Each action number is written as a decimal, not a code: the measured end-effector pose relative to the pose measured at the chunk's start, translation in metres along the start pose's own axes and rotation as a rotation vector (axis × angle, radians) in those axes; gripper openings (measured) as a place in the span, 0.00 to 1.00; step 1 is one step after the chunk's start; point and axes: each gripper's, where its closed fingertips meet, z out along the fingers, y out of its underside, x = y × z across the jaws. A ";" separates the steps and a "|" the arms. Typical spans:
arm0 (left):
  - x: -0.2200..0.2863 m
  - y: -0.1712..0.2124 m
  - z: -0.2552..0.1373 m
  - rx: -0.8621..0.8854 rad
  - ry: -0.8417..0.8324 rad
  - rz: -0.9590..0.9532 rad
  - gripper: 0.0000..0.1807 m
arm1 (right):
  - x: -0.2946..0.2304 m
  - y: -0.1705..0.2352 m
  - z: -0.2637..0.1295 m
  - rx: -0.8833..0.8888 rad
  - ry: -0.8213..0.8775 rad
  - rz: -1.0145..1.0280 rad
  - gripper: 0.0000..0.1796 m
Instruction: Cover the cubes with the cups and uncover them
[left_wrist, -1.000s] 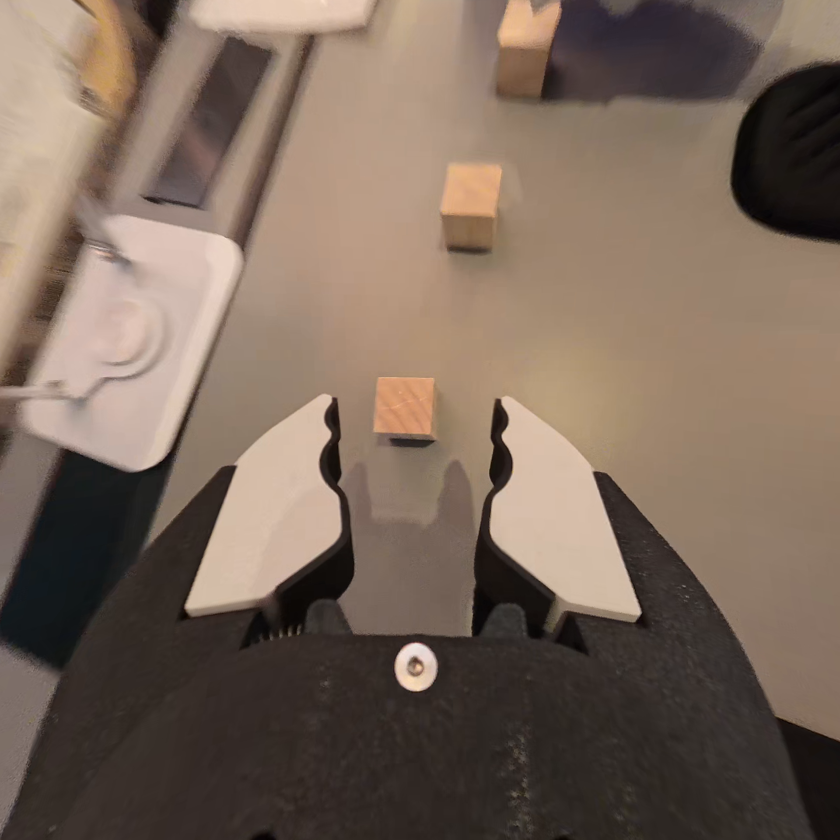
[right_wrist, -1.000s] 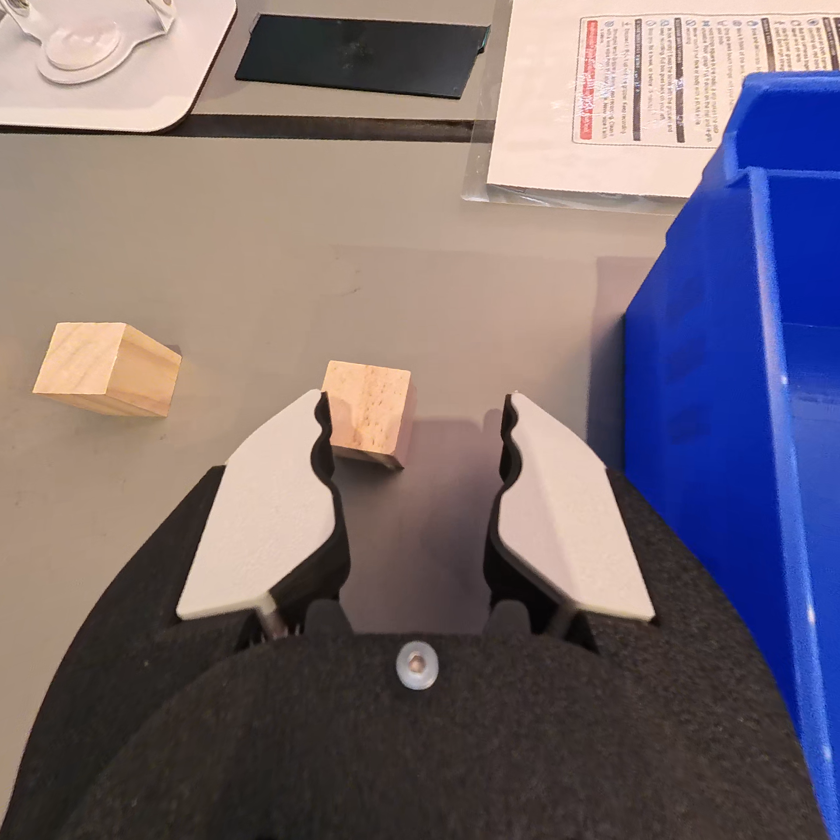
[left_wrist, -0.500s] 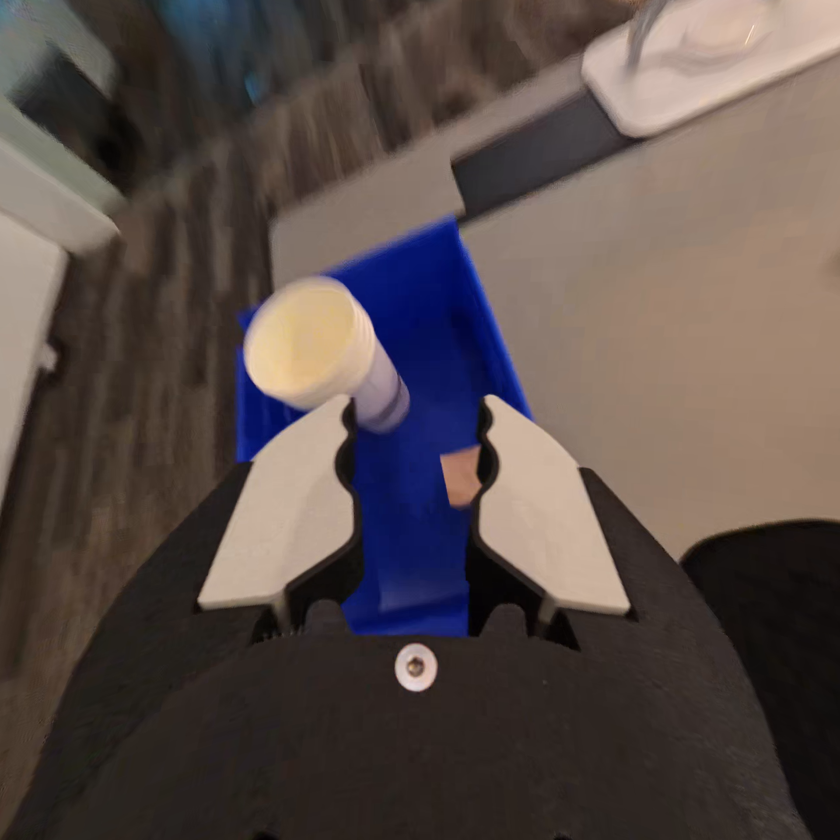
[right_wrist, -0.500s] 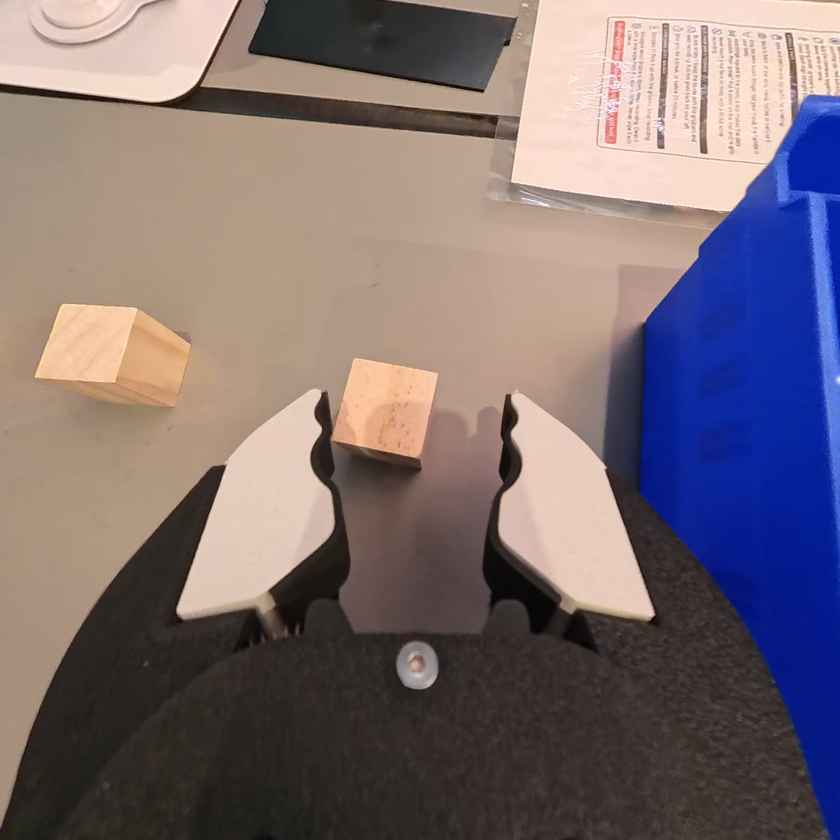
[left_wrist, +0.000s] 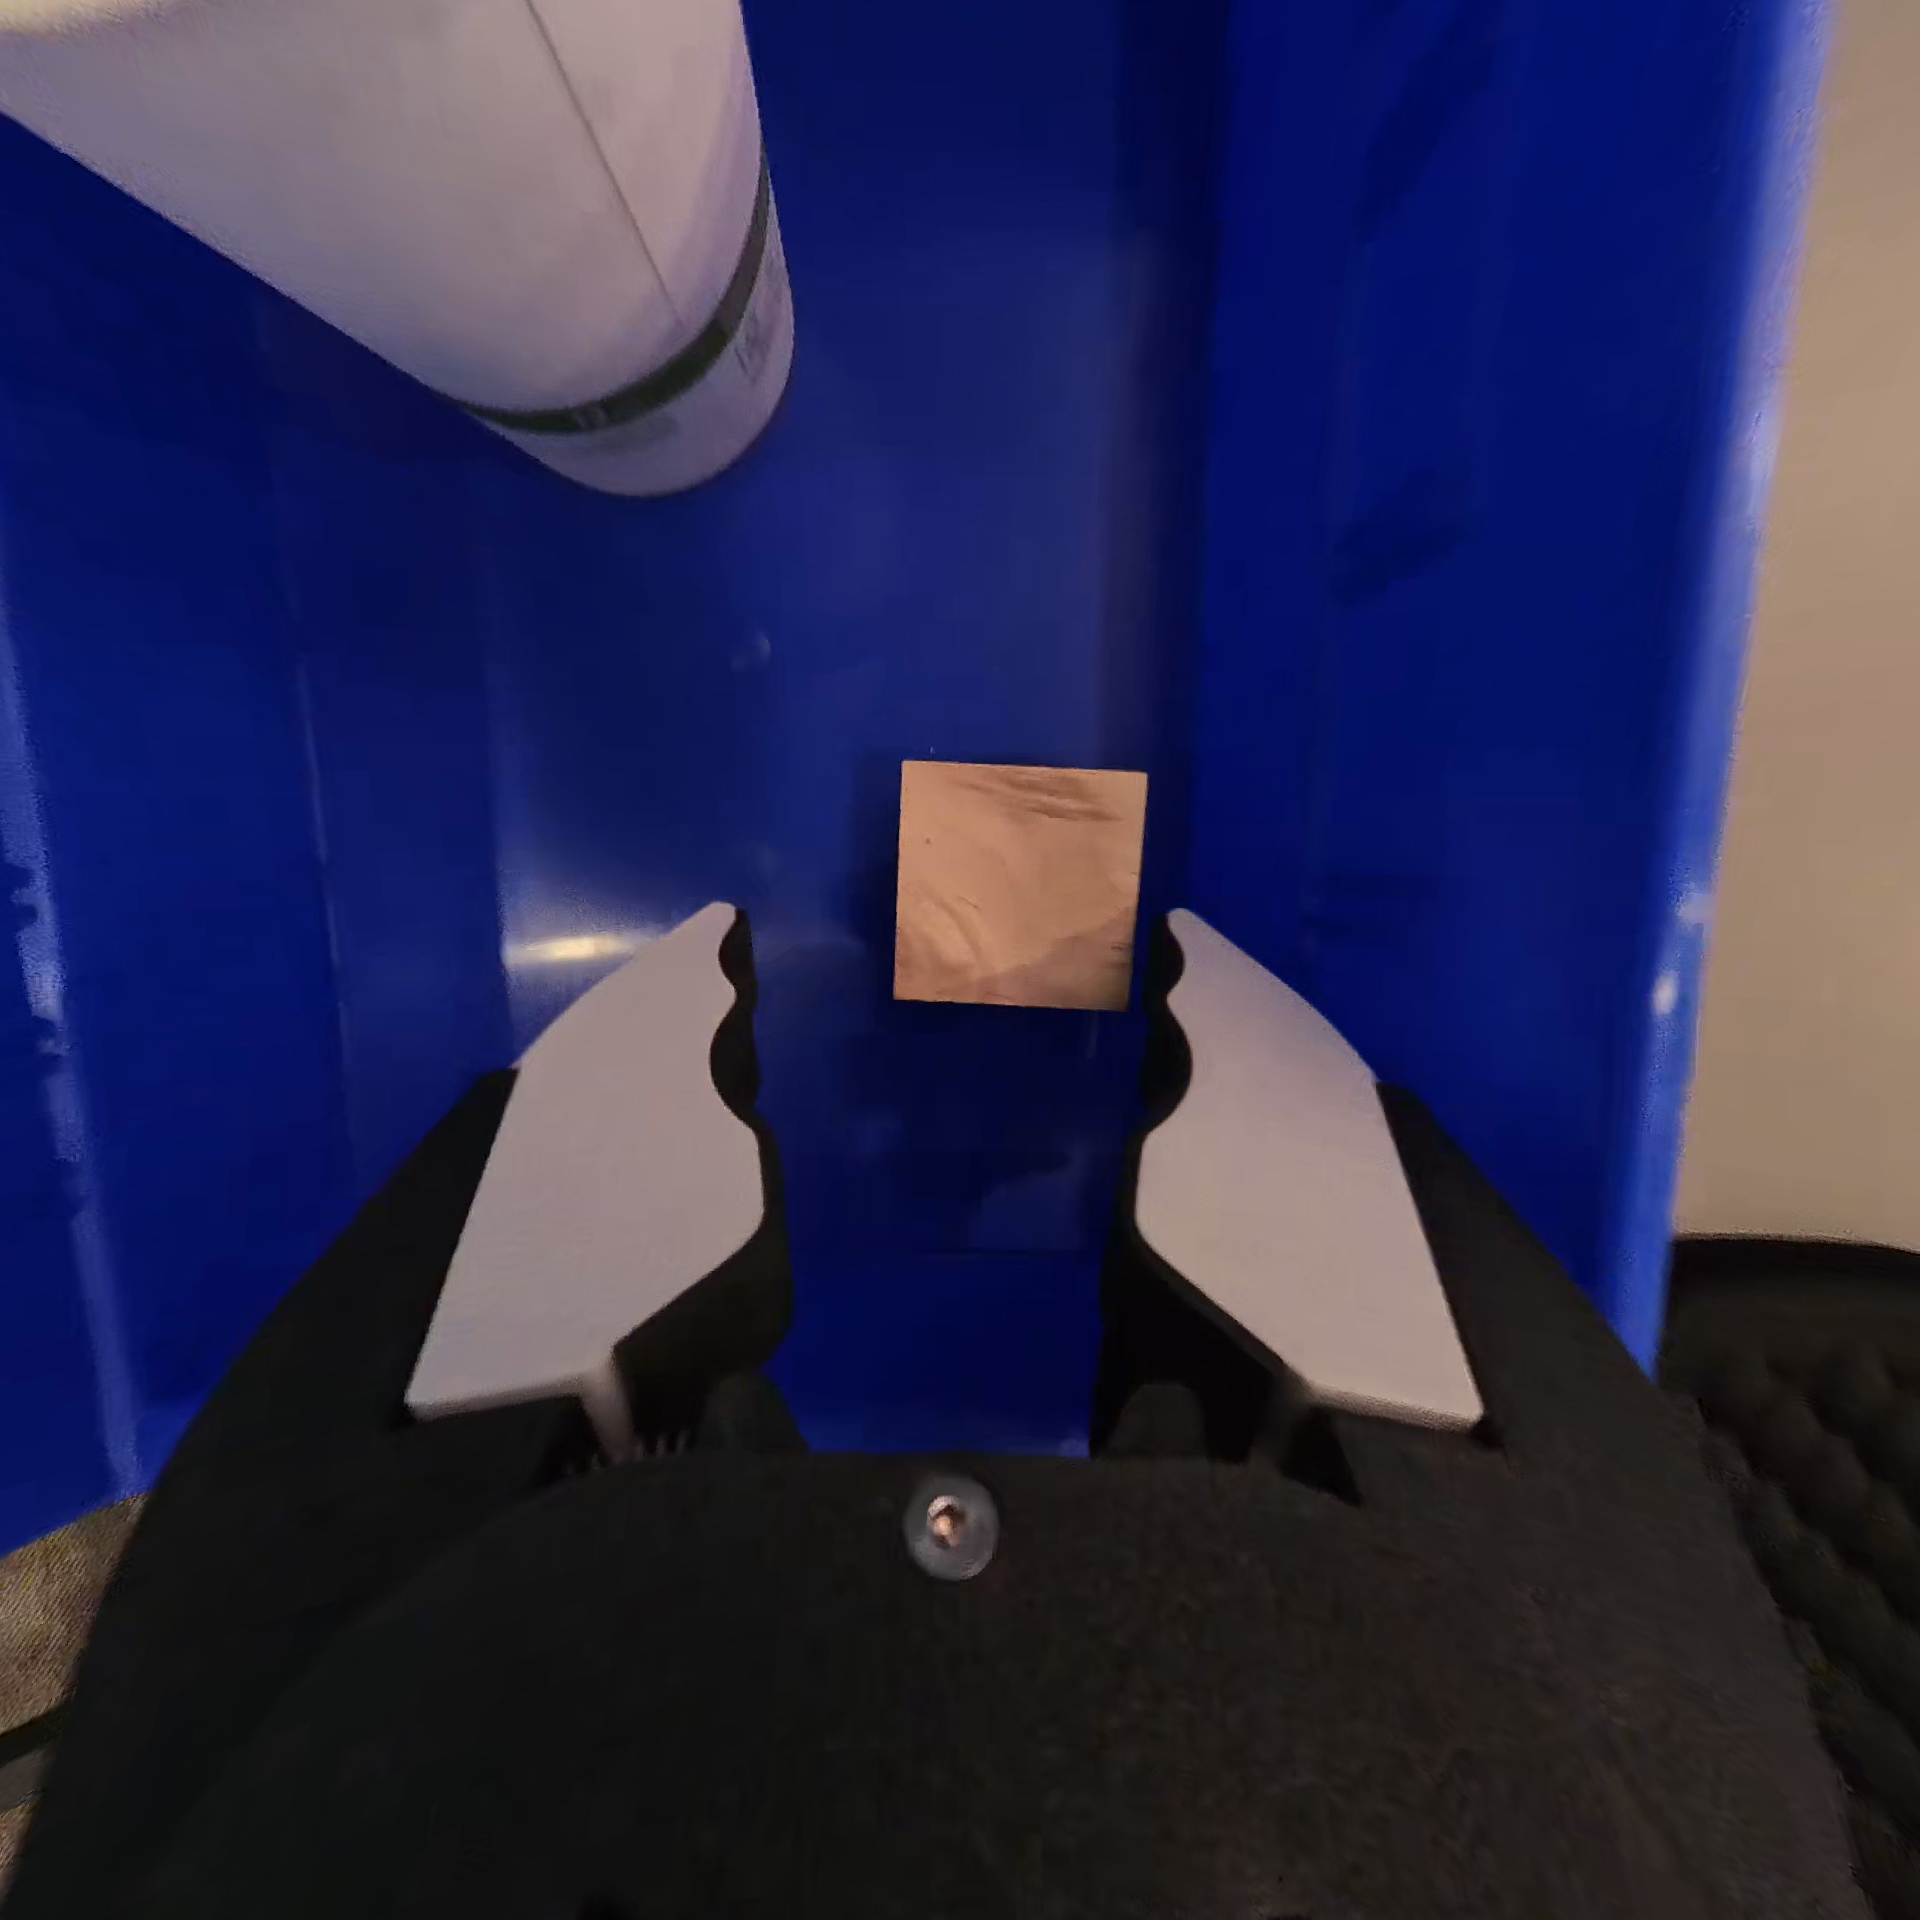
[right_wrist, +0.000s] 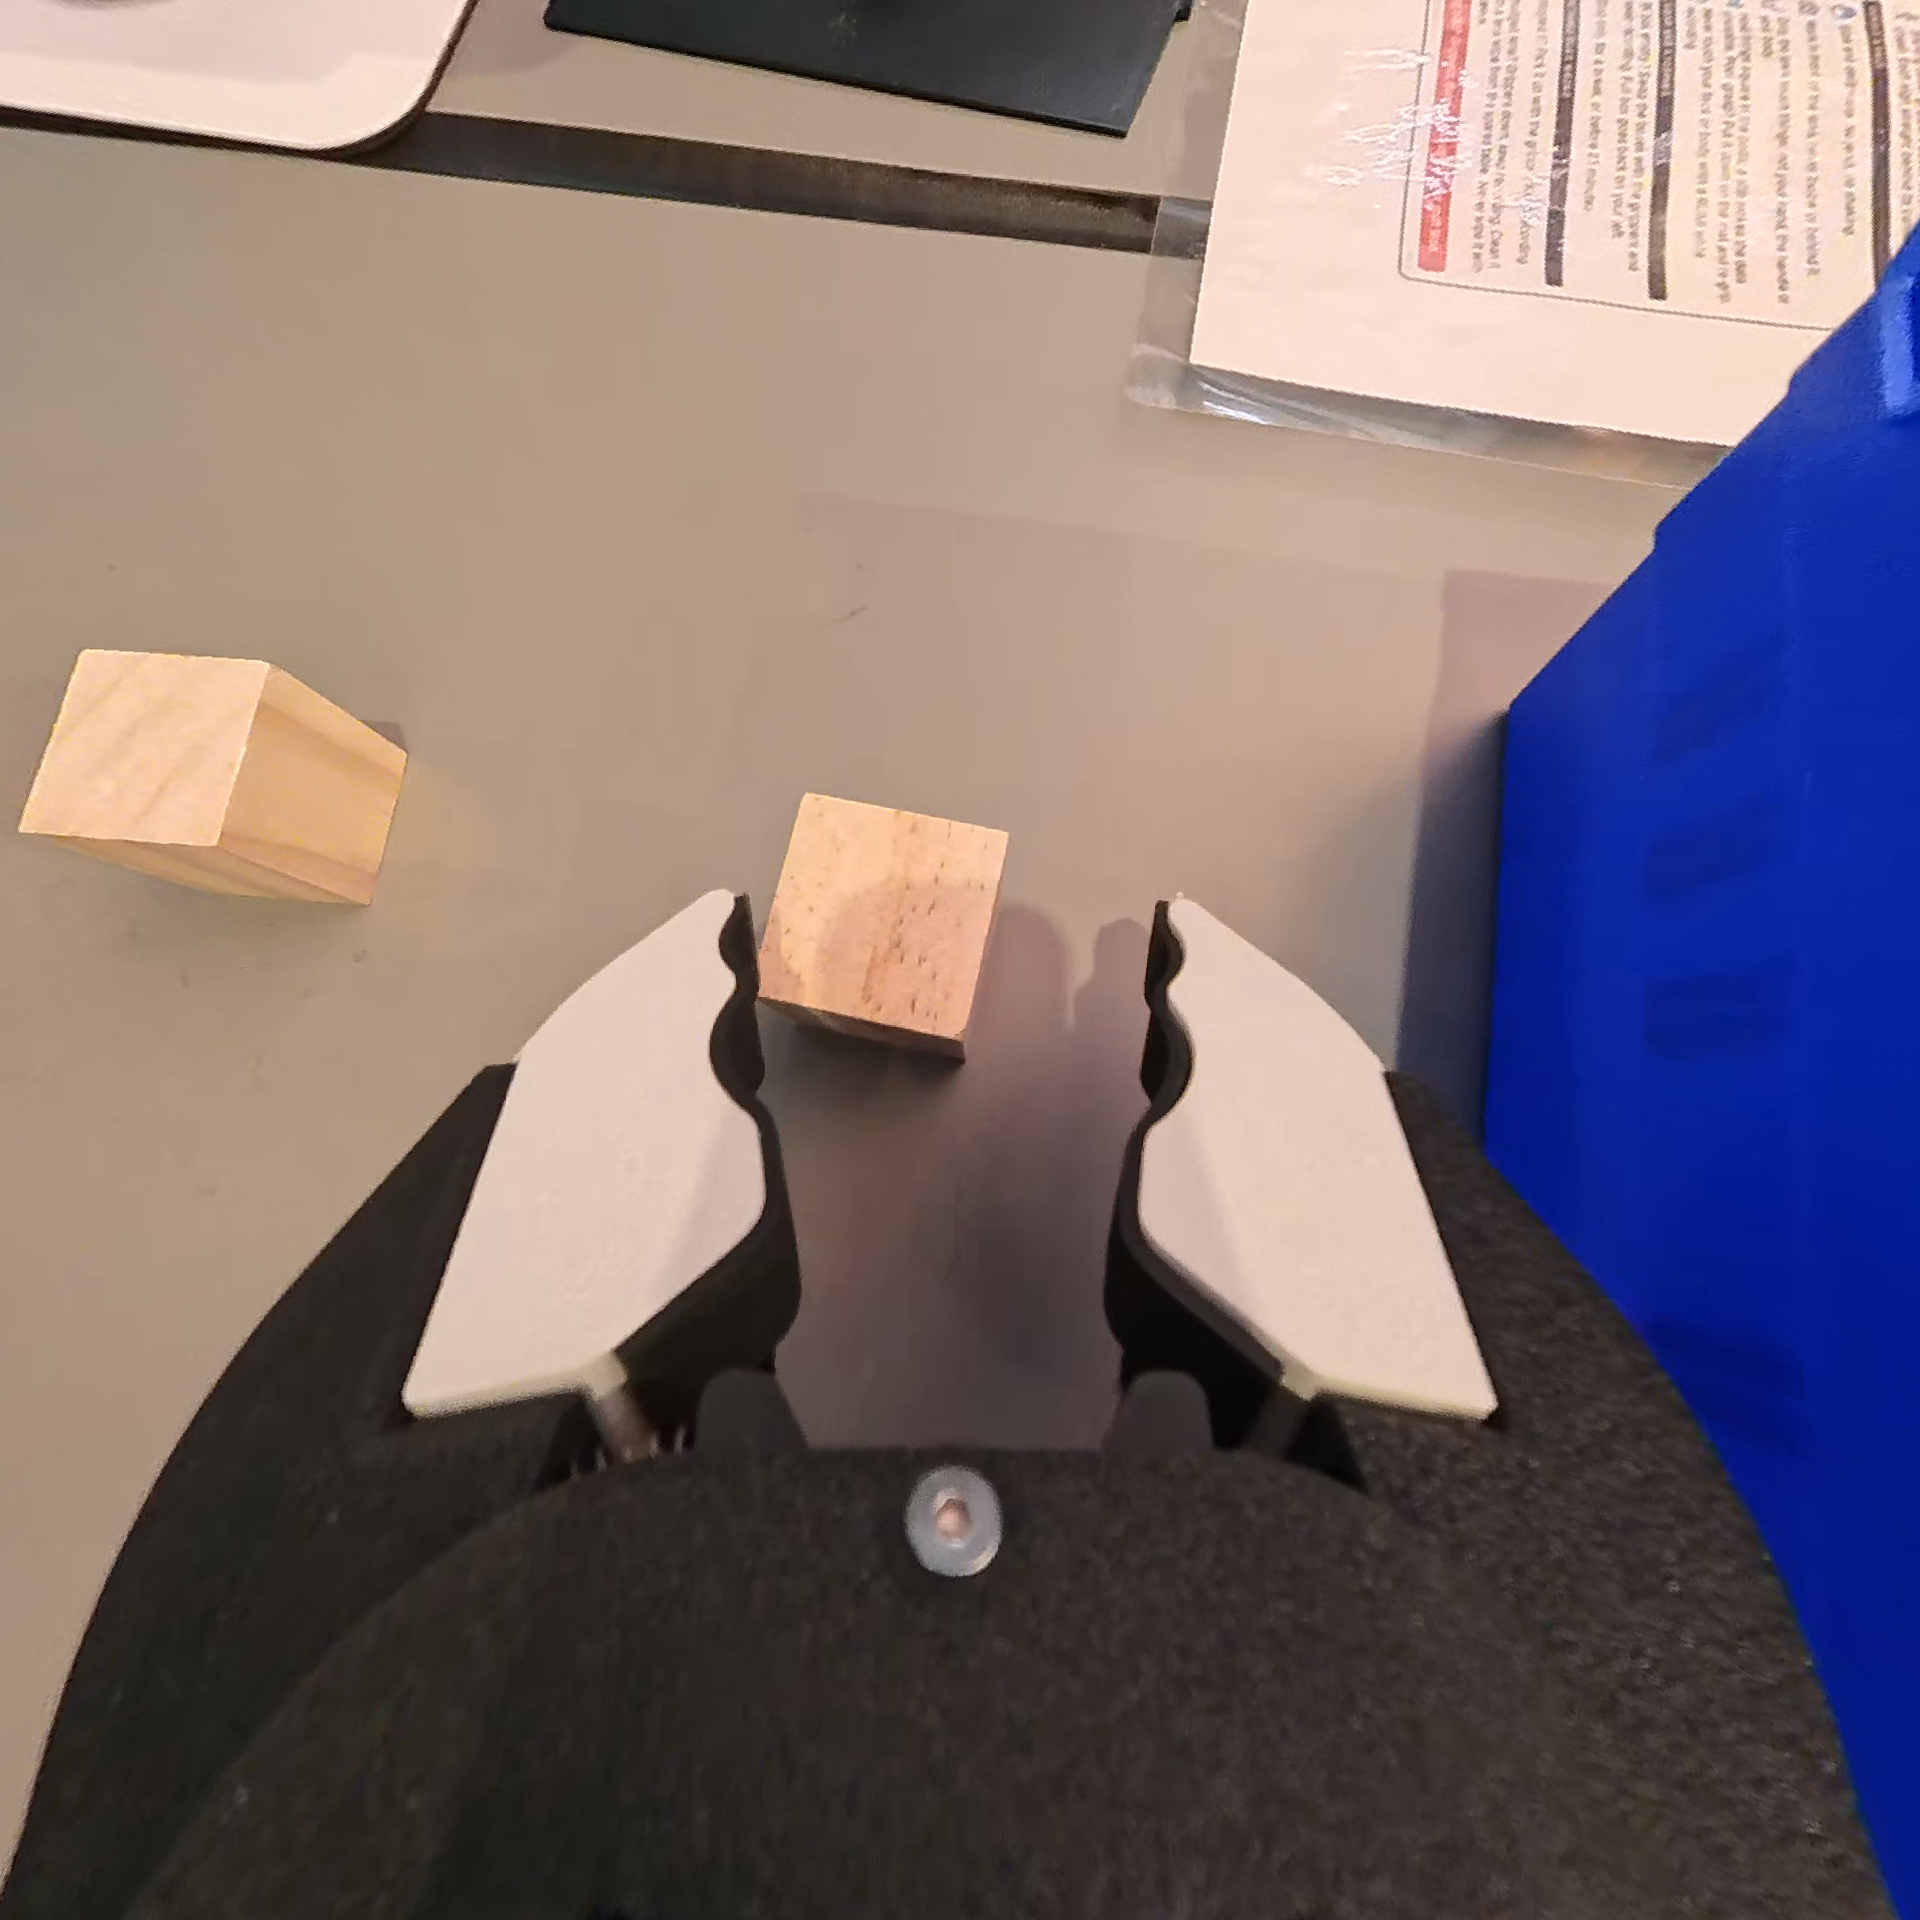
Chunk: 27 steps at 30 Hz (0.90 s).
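Note:
In the left wrist view my left gripper (left_wrist: 948, 925) is open and empty, pointing down into a blue bin (left_wrist: 1403, 520). A wooden cube (left_wrist: 1018, 883) lies on the bin floor just beyond the fingertips, nearer the right finger. A white stack of cups (left_wrist: 468, 208) leans in the bin at the upper left. In the right wrist view my right gripper (right_wrist: 951, 914) is open and empty above the grey table (right_wrist: 623, 468). A wooden cube (right_wrist: 883, 930) sits between the fingertips, close to the left finger. A second wooden cube (right_wrist: 208, 774) lies on the table to the left.
A blue bin (right_wrist: 1714, 935) stands close on the right in the right wrist view. A printed sheet in clear plastic (right_wrist: 1507, 208), a black flat plate (right_wrist: 862, 52) and a white tray (right_wrist: 208, 62) lie at the table's far edge. A black foam pad (left_wrist: 1808, 1507) is at lower right.
My left gripper swung from the cubes on the table to the blue bin and dropped into it, close to the cube and cups. My right gripper drifted slightly left; the bin slid toward the frame edge.

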 end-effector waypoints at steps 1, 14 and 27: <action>0.000 0.002 0.004 -0.022 -0.004 0.006 0.40 | 0.000 -0.001 0.000 0.004 -0.002 0.000 0.40; -0.017 0.000 -0.001 -0.011 -0.029 0.047 0.25 | 0.003 -0.002 -0.003 0.018 -0.013 0.024 0.40; 0.117 -0.074 -0.135 0.396 0.271 0.220 0.25 | 0.004 -0.002 -0.004 0.015 0.004 0.010 0.39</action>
